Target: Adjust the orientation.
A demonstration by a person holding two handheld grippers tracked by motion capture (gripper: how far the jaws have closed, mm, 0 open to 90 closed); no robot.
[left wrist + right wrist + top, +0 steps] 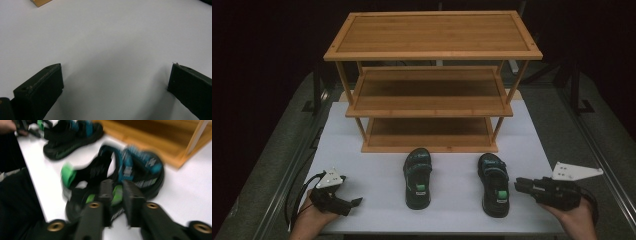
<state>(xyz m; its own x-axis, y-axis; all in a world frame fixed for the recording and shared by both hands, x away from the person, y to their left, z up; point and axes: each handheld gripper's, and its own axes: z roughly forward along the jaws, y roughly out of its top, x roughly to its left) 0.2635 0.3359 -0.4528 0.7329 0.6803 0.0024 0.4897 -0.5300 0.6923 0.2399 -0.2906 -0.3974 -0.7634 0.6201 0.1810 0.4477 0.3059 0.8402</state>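
Note:
Two black sandals with blue straps and green tabs lie side by side on the white tabletop (362, 170), in front of a wooden shelf rack (432, 85). My right gripper (518, 185) lies level just right of the right sandal (494, 185), pointing at its heel without touching it. In the right gripper view its jaws (117, 187) stand a narrow gap apart with nothing between them, the right sandal (135, 170) close behind them and the left sandal (72, 135) farther off. My left gripper (354, 202) rests at the front left, wide open (116, 75) over bare tabletop, well left of the left sandal (418, 178).
The rack has three bamboo tiers, all bare, and its bottom tier (429, 132) sits just behind the sandals' toes. A corner of the rack (40, 2) shows in the left gripper view. Grey floor and dark metal rails (597, 150) flank the table.

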